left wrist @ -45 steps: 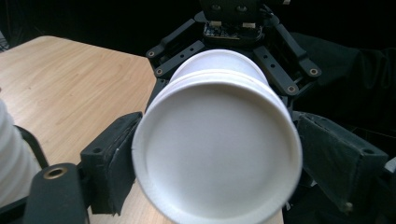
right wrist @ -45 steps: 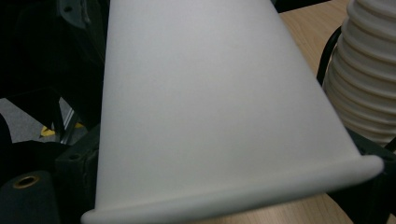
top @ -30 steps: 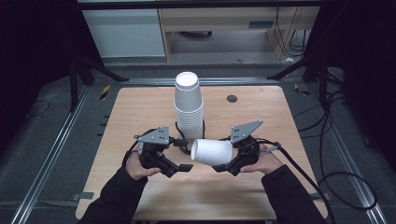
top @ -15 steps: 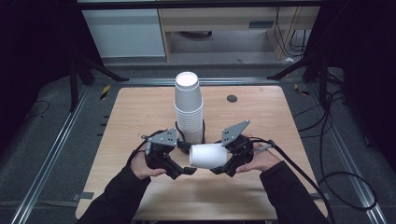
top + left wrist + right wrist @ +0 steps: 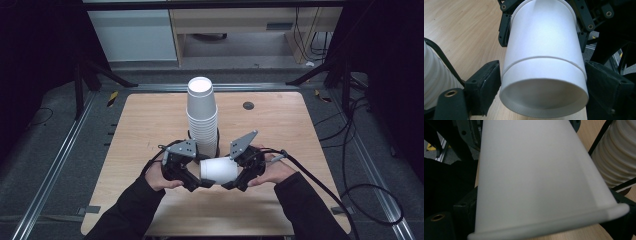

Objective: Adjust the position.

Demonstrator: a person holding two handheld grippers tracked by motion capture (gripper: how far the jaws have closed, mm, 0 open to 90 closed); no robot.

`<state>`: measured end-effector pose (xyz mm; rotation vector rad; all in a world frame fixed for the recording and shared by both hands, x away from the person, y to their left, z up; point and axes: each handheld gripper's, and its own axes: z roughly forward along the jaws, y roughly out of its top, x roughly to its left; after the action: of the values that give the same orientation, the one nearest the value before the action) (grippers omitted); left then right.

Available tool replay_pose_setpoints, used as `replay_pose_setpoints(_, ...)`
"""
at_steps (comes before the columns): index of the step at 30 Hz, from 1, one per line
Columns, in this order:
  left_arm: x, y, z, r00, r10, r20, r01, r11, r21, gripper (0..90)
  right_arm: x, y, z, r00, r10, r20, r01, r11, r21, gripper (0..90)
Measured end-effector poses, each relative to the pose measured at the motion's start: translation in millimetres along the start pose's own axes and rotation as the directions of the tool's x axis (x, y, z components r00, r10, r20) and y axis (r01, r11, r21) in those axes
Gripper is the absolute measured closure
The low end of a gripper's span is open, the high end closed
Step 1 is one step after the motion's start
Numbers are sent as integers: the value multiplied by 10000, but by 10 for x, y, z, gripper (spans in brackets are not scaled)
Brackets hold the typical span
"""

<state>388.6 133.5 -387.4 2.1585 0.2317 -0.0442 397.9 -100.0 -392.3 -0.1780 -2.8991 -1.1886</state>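
A white paper cup (image 5: 218, 171) lies on its side above the table's front middle, held between both grippers. My left gripper (image 5: 200, 181) is shut on its base end; in the left gripper view the recessed bottom of the cup (image 5: 544, 50) faces the camera, and the pads (image 5: 487, 82) of the left gripper (image 5: 544, 85) press on both sides. My right gripper (image 5: 234, 180) is shut on the rim end. In the right gripper view the cup (image 5: 531, 175) has its rolled rim nearest the camera, between the jaws of the right gripper (image 5: 541, 215).
A tall stack of white cups (image 5: 202, 115) stands upside down on the wooden table (image 5: 280, 130) just behind the grippers, also seen as the stack (image 5: 434, 80) and the stack (image 5: 616, 157). A small dark disc (image 5: 248, 105) lies far right. Cables trail off right.
The right gripper carried the cup left and nearer the front edge. The left gripper moved right and closed on the cup's base end.
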Motion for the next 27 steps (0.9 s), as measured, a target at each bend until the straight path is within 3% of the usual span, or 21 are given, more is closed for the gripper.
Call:
replay_pose_setpoints(15,20,38,124,9997,95,230,-109,9980,618,186,0,21,37,9999,-105,-10,105,9997,242,93)
replay_pose_setpoints(27,16,38,125,9997,-80,216,67,9982,589,209,-5,19,31,9999,-99,-44,100,9996,259,98)
